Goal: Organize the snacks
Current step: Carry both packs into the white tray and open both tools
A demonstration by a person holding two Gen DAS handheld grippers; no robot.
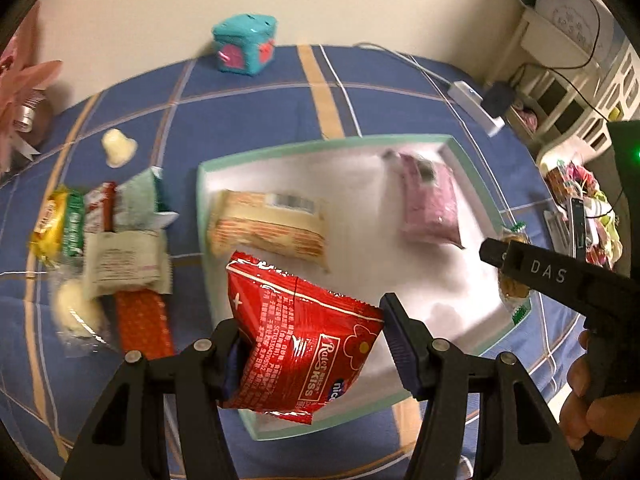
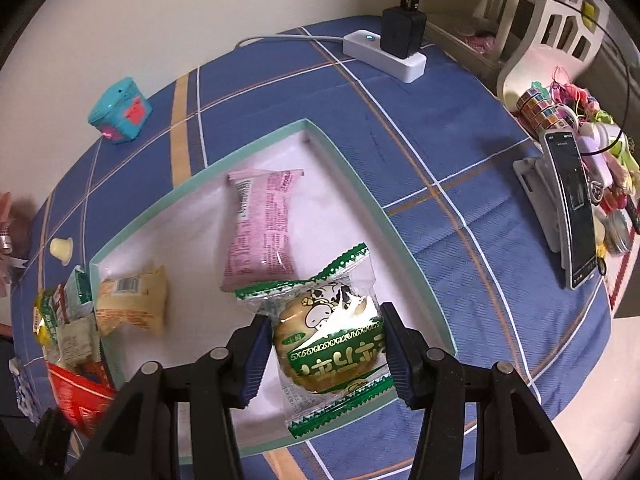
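A shallow white tray with a mint-green rim (image 1: 320, 145) (image 2: 352, 168) lies on the blue plaid cloth. In it lie a pink packet (image 1: 430, 200) (image 2: 262, 228) and a cream-orange packet (image 1: 268, 226) (image 2: 132, 304). My left gripper (image 1: 310, 344) is shut on a red snack packet (image 1: 308, 344) over the tray's near-left edge. My right gripper (image 2: 324, 354) is shut on a green-and-clear cake packet (image 2: 332, 340) over the tray's near-right part; it also shows at the right of the left wrist view (image 1: 516, 276).
A pile of loose snacks (image 1: 100, 240) (image 2: 68, 320) lies left of the tray, with a small cream jelly cup (image 1: 118, 148) behind it. A teal box (image 1: 245, 45) (image 2: 120, 110) stands at the back. A power strip (image 2: 386, 54), phone on stand (image 2: 570, 208) and clutter (image 2: 584, 120) sit right.
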